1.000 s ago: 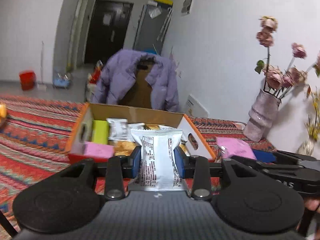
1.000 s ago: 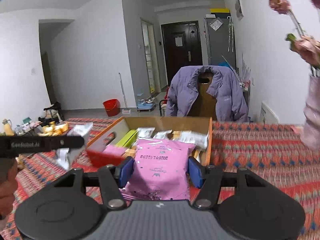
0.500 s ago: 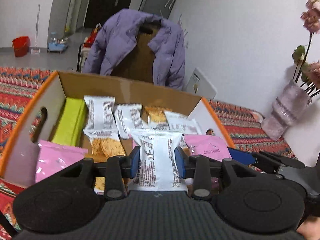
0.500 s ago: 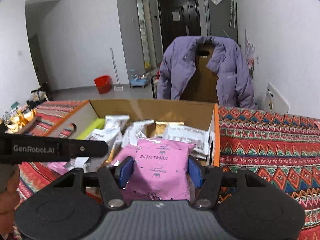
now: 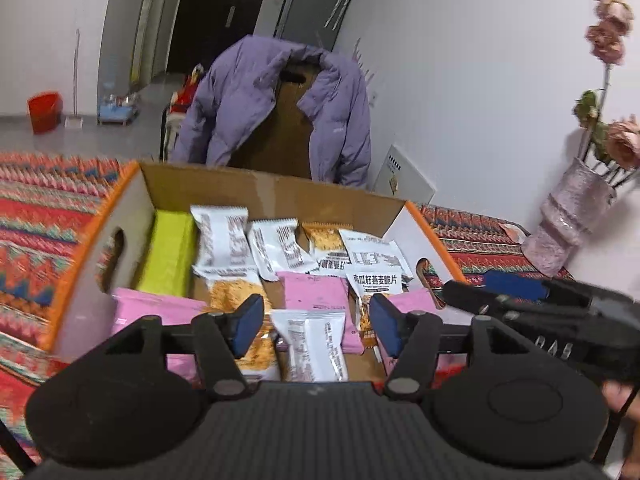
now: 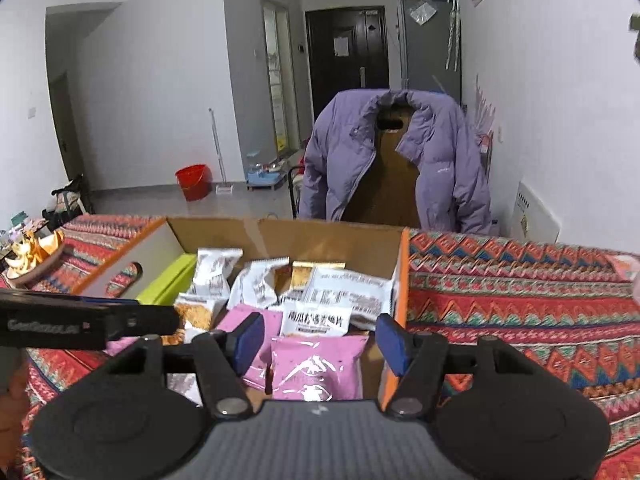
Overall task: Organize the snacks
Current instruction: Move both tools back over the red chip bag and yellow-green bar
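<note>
An open cardboard box [image 5: 260, 182] [image 6: 288, 236] with orange edges holds several snack packets: white, pink, orange and a lime-green one. My left gripper [image 5: 316, 324] hangs over the box's near side. Its jaws are opening, and a white packet [image 5: 310, 344] sits loose between the blue pads, touching neither. My right gripper [image 6: 320, 340] hangs over the box's near right corner. Its jaws are opening too, with a pink packet [image 6: 318, 364] loose between the pads. Each gripper shows at the edge of the other's view: the right gripper [image 5: 516, 300], the left gripper [image 6: 88, 320].
The box rests on a table with a red patterned cloth [image 6: 520, 280]. A pink vase of roses [image 5: 568, 220] stands at the right near the wall. Behind the table, a purple jacket [image 6: 352, 148] hangs over a chair. Small items [image 6: 32, 256] lie at the table's far left.
Both grippers moved forward and down over the box. Each let go of its packet: the left jaws spread wide from the white one, the right jaws a little from the pink one.
</note>
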Motion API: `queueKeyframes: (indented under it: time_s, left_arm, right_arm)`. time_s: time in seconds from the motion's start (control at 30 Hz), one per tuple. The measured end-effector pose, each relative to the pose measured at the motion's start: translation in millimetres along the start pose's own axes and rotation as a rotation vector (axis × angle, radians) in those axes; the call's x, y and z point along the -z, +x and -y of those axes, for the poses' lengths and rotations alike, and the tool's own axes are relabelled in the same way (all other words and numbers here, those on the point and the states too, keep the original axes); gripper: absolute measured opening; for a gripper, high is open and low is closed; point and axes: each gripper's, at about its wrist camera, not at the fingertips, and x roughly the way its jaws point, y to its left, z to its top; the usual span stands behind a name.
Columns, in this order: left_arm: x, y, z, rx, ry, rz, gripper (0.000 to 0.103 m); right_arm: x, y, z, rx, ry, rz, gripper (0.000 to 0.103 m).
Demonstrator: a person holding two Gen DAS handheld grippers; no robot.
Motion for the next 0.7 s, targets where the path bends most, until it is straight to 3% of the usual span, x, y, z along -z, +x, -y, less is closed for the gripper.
queueKeyframes:
  time_s: [0.17,0.33,0.4,0.6,0.7]
  left_arm:
    - [10.7,-65.3,-0.3,-0.037,0.076,0.062,0.070]
    - [43.9,-147.6,-2.8,-0.080,0.177,0.145,0.078]
    - [60.9,-177.7,-3.0,-0.105,0.196,0.176,0.082]
    - [119.5,-259.4,-10.5,-0.149,0.152,0.269,0.093]
    - [152.2,-288.4,-17.0,-0.192,0.138,0.277,0.096]
  right_arm:
    - [2.6,-46.4,-4.7,-0.005,-0.025,0.020,0.070]
    - [26.8,-107.8,-13.3,-0.027,-0.024,0.041,0.072]
    - [41.0,-134.4,-22.1,-0.038,-0.039,0.054,0.079]
    - [89.9,-205.0,-51.3,-0.077,-0.073,0.091,0.089]
    - [115.0,-233.4,-66.9,-0.093,-0.101,0.107,0.092]
